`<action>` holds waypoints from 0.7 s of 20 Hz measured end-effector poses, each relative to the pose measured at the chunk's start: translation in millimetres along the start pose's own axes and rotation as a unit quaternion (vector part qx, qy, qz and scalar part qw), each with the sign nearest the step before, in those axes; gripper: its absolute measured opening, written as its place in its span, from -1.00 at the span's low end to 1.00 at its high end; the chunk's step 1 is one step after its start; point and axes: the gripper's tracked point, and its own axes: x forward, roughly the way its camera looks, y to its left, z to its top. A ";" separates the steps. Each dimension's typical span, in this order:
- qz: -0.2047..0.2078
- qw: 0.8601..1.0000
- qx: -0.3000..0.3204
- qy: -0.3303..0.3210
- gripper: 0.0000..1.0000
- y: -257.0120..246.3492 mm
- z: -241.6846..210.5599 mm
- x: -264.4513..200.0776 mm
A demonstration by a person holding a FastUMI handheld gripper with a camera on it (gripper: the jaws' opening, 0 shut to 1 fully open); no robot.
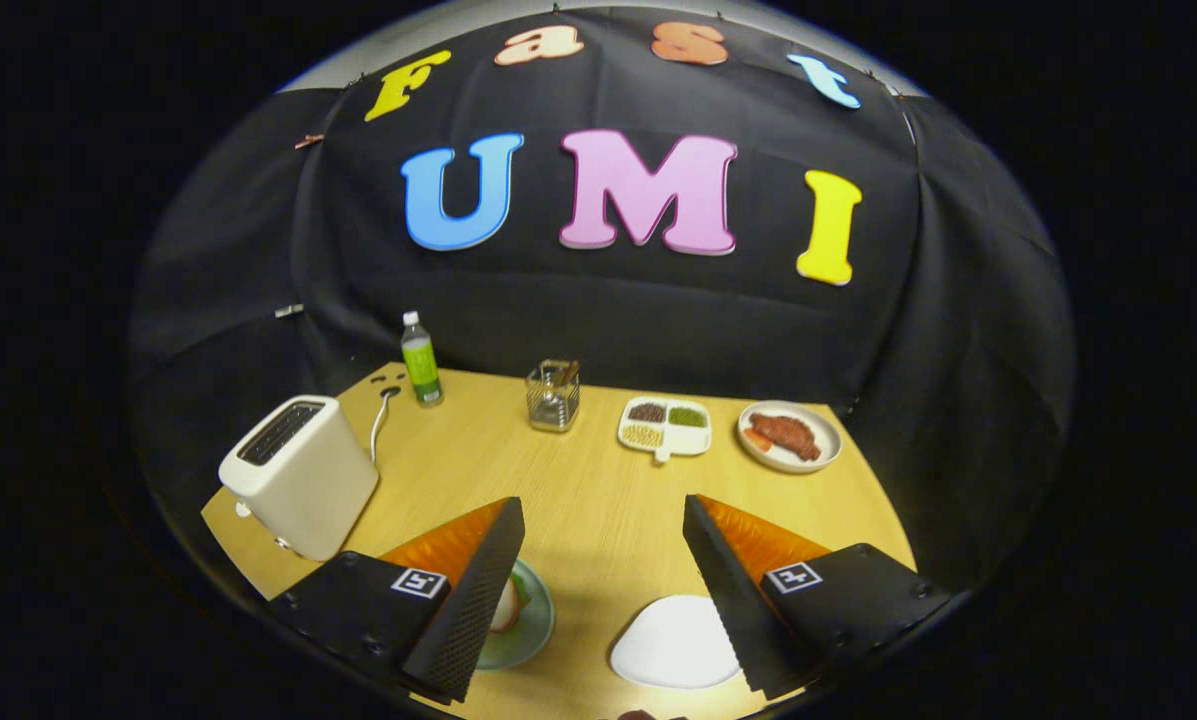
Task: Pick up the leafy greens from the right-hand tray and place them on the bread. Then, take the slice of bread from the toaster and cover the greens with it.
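Right now I am holding my gripper [603, 520] spread wide above the pale wooden table [598, 500], grasping nothing. Near the left finger a green round plate [528, 625] is lying with bread and a bit of green on it, half hidden; a white empty tray [673, 642] is sitting by the right finger. Far left, the cream toaster [298, 475] is standing, slots dark, so I cannot tell whether a slice is waiting there. Reaching in blind, I am risking nudging the toaster or pinching its rim.

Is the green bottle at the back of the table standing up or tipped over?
Upright: the green bottle stands cap-up on the wooden table, behind the cream toaster.
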 end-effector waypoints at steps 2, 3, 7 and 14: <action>-0.008 0.999 -0.006 -0.043 0.98 -14.4 36.1 -22.0; -0.011 0.998 -0.009 -0.062 0.98 -19.2 51.5 -32.8; -0.019 0.995 -0.004 -0.101 0.98 -29.6 82.2 -76.2; -0.037 0.994 0.018 -0.097 0.97 -52.2 83.5 -127.6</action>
